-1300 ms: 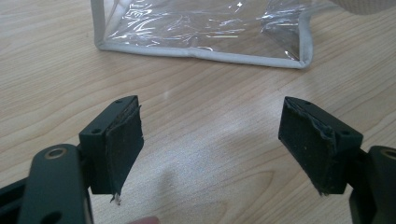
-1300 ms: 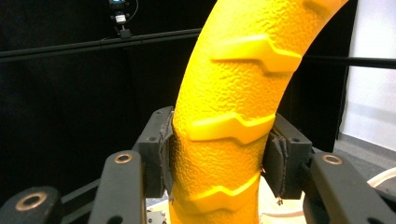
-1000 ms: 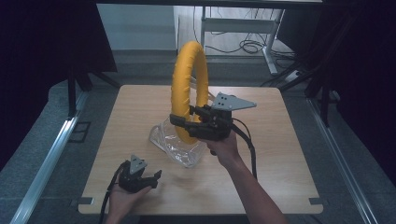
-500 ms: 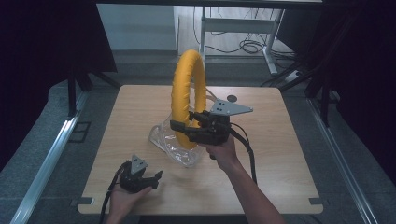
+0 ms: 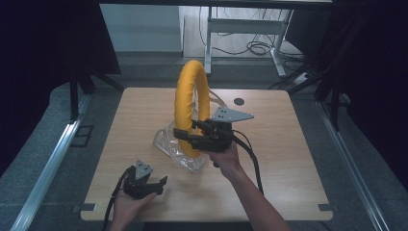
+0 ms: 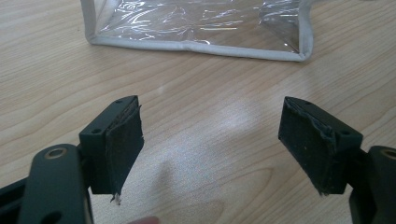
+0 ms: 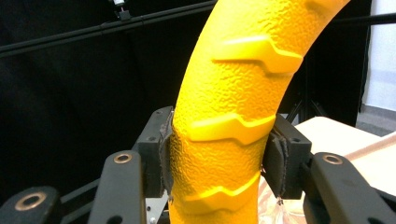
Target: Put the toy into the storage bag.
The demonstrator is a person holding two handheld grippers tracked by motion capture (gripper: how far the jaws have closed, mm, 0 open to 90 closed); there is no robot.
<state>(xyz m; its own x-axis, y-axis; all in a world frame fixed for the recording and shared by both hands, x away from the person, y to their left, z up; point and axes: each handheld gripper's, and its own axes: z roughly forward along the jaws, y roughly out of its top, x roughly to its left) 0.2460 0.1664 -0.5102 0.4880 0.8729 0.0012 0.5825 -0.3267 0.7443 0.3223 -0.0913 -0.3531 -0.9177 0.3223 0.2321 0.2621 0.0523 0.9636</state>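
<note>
A big yellow ring (image 5: pixel 188 98) with a rough, ribbed skin stands upright over the middle of the wooden table (image 5: pixel 284 159). My right gripper (image 5: pixel 182 136) is shut on the ring's lower part, and in the right gripper view both pads (image 7: pixel 164 156) press on the yellow ring (image 7: pixel 233 102). Under the ring lies a clear plastic bag (image 5: pixel 175 150) with a pale hem, which in the left gripper view is the clear bag (image 6: pixel 196 23) beyond the jaws. My left gripper (image 5: pixel 153 186) rests near the table's front left, open, with bare wood between its pads (image 6: pixel 122 140).
A small dark round mark (image 5: pixel 239 101) sits on the table's far side. Metal rails (image 5: pixel 53 159) run along both sides of the table. Desk legs and cables (image 5: pixel 250 43) stand on the floor behind. Dark curtains close in the left and right.
The right hand has brought the yellow ring lower and a little nearer, down toward the clear bag. The left gripper has stayed where it was.
</note>
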